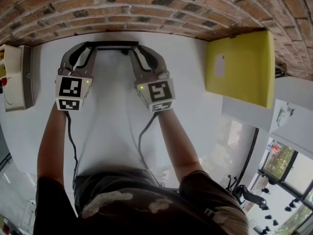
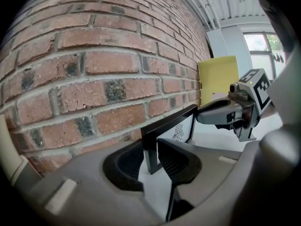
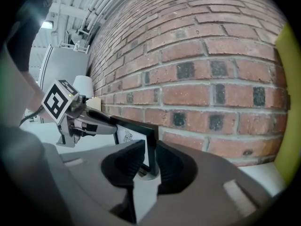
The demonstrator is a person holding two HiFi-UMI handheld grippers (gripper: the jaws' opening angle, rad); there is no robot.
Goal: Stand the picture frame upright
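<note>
A black picture frame [image 1: 113, 45] stands upright on its long edge on the white table [image 1: 112, 131], close in front of the brick wall. My left gripper [image 1: 80, 53] is shut on its left end, my right gripper [image 1: 141, 54] on its right end. In the left gripper view the frame [image 2: 175, 126] runs away to the right from between the pads of my left gripper [image 2: 151, 157]; a small printed drawing shows on the frame's white face. In the right gripper view the frame's [image 3: 135, 130] end edge sits between the two pads of my right gripper [image 3: 149, 161].
The brick wall [image 1: 146, 9] runs along the table's far edge. A yellow panel [image 1: 239, 67] stands at the right against the wall. A beige device [image 1: 17, 77] sits at the left edge. Two cables trail from the grippers toward the person.
</note>
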